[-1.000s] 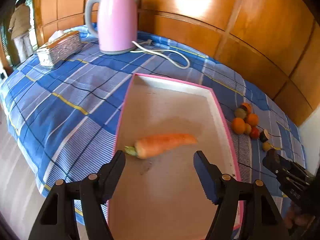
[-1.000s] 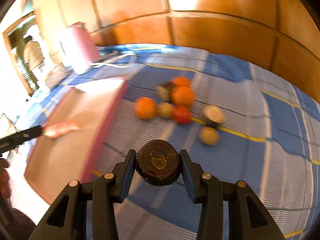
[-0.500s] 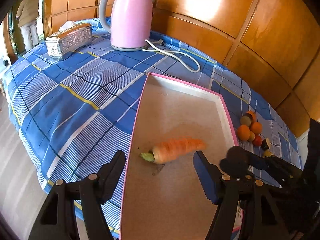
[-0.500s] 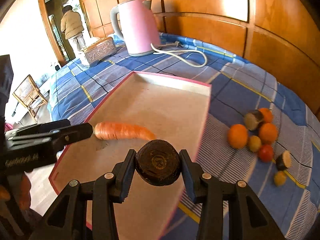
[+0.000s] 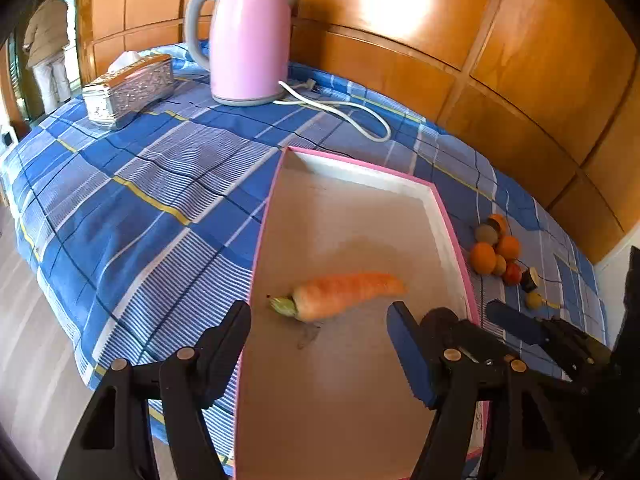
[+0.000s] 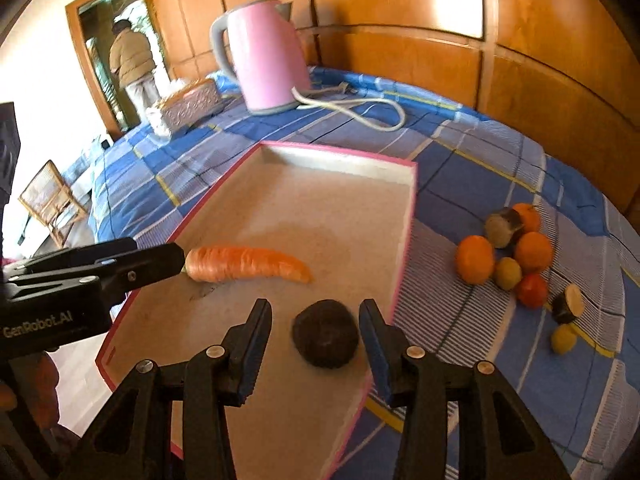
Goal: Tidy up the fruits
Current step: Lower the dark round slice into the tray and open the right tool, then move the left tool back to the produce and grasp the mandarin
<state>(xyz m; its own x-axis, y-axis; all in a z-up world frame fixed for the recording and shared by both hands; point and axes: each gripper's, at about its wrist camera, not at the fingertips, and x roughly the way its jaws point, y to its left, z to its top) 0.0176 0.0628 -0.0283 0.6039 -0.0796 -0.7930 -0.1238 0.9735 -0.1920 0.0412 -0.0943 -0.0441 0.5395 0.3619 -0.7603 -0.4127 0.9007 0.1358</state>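
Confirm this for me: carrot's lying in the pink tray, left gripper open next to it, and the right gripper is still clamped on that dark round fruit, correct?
Not quite. The right wrist view shows the right gripper open, its jaws apart, and the dark round fruit resting on the floor of the pink tray between them. The rest holds: the carrot lies in the tray and the left gripper is open beside it.

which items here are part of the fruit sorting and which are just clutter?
Job:
- pink tray
- carrot in the tray
- dark round fruit in the tray, between the open right gripper fingers
- loose fruit pile on the cloth
- left gripper, open, empty

Clutter:
- pink kettle and its cord
- tissue box
- checked cloth
- person in doorway
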